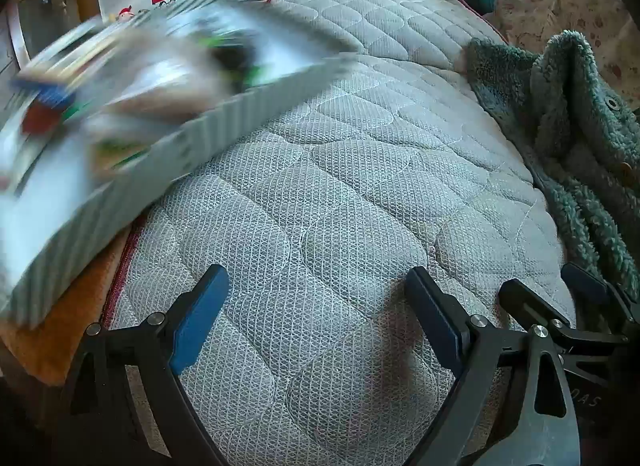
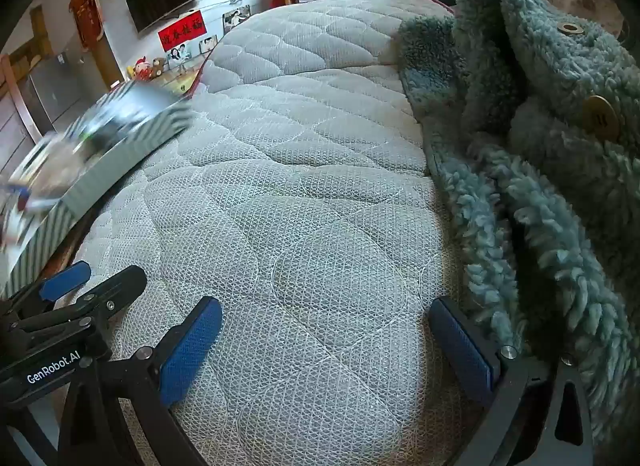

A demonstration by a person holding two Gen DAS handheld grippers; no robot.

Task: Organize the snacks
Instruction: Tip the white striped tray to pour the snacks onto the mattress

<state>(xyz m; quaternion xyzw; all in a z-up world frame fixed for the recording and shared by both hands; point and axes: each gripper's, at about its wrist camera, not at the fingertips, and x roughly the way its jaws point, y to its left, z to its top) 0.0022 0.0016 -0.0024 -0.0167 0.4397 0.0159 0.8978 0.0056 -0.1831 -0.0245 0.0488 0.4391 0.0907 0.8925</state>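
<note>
Blurred by motion, a ribbed grey bin [image 1: 224, 125] at the left edge of the quilted mattress [image 1: 340, 193], crammed with snack packets [image 1: 132, 77] too smeared to name. Over the mattress's bare near end, left gripper [image 1: 316, 298] and right gripper [image 2: 324, 330], both spread wide, holding nothing. Along the mattress's right edge, a teal fleece coat [image 2: 540, 153].

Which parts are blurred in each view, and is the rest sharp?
Left wrist: the ribbed tray of snack packets is smeared by motion blur; the mattress stays crisp. Right wrist: the same tray is blurred, the fleece jacket sharp. Both views show fisheye bending.
</note>
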